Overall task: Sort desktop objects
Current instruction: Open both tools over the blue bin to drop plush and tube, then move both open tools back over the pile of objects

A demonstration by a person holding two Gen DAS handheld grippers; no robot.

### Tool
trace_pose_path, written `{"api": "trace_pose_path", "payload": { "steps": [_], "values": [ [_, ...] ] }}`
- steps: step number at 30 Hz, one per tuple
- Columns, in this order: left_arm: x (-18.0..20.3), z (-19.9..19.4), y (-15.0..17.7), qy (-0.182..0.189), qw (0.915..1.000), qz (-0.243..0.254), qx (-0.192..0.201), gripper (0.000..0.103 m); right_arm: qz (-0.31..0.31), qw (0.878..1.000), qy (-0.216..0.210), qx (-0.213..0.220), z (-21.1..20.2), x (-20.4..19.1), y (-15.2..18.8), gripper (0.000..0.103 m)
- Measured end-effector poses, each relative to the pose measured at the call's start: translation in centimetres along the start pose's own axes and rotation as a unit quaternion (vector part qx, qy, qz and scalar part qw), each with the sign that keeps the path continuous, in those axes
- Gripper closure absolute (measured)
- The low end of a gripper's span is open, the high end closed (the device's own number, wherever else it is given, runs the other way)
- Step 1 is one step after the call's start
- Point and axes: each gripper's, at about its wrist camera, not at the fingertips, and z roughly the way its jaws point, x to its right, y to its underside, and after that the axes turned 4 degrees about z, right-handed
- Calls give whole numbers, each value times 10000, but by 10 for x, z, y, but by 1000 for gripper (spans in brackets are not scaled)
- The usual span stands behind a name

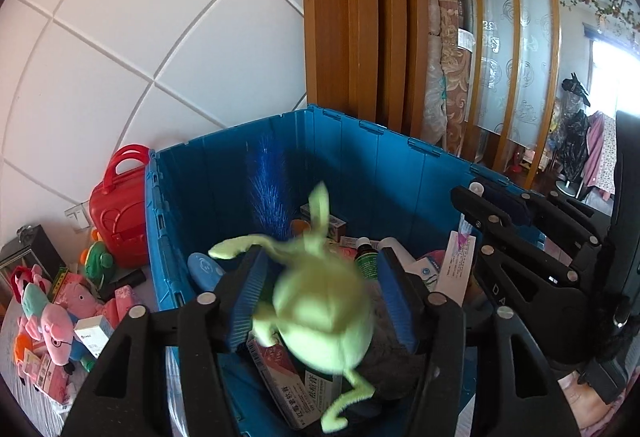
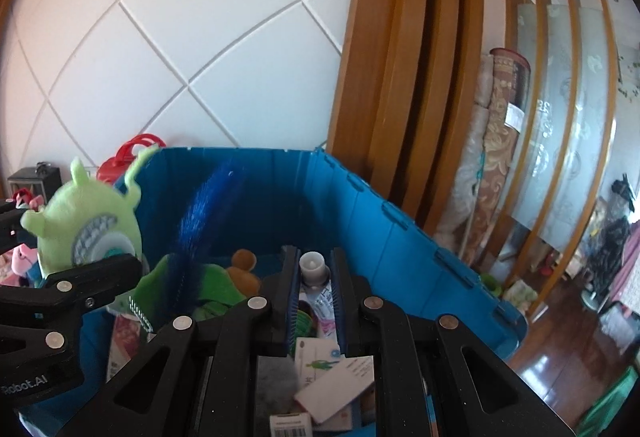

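A light green plush monster [image 1: 324, 317], blurred, sits between the blue pads of my left gripper [image 1: 320, 257] above the blue crate [image 1: 360, 129]. A gap shows on each side of it, so the pads do not press it and the gripper is open. In the right wrist view the same plush [image 2: 88, 225] shows at the left, over the crate's [image 2: 360, 185] left edge. My right gripper [image 2: 316, 257] is shut on a white and pink tube [image 2: 320, 301] with a grey cap, held over the crate. The left wrist view shows this tube [image 1: 456, 265] hanging at the right.
The crate holds medicine boxes [image 1: 280, 361], a green bottle [image 1: 366, 257], a blue feathery brush [image 1: 268, 189] and soft toys. Left of it stand a red toy case [image 1: 120, 205] and a heap of pink plush toys [image 1: 52, 317]. Wooden slats and a rolled carpet [image 1: 452, 69] rise behind.
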Motion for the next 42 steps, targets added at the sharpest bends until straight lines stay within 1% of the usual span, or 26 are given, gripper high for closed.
{"api": "trace_pose_path", "payload": {
  "steps": [1,5,6,7,9,10,11,12,15,21,26,28,30,36,41,42],
  "values": [
    [-1,0,0,-14,10000,-30,-4,40,1,10000,3,-8,0,0,0,88],
    [-5,-1,2,-80,9999,-70,-12,39,-20,10000,83,-19,0,0,3,87],
    [-5,-1,2,-77,9999,-80,-16,39,-11,9999,117,-12,-2,0,3,85],
    [-7,-1,3,-77,9999,-91,-18,39,-10,9999,132,-6,-3,0,4,80],
    [-9,-3,4,-86,9999,-108,-15,39,12,9998,180,42,-6,0,3,50],
    [-11,-4,5,-88,9999,-123,-4,38,14,9998,200,90,-9,1,4,19],
    [-12,-5,5,-95,9999,-136,10,37,4,9995,278,131,-11,1,3,8],
    [-14,-6,6,-107,9998,-145,16,37,-13,9992,358,180,-13,0,3,7],
    [-20,-9,7,-118,9997,-212,30,37,23,9991,359,224,-19,0,0,0],
    [-31,-20,13,-266,9993,-244,128,37,-32,9986,457,256,-30,-9,-2,0],
    [-48,-37,23,-437,9982,-310,255,37,-72,9981,534,291,-40,-21,-3,0],
    [-58,-46,27,-552,9973,-345,337,30,-70,9982,510,305,-45,-29,-4,0],
    [-70,-56,34,-655,9962,-381,436,28,-84,9984,463,327,-50,-39,-5,0],
    [-117,-83,59,-1069,9912,-556,550,28,-199,9984,330,407,-64,-81,-7,0],
    [-164,-99,83,-1336,9871,-763,452,28,-365,9980,67,508,-72,-130,-11,0],
    [-172,-101,87,-1488,9843,-854,411,28,-378,9980,23,515,-73,-137,-12,0]
  ]
}}
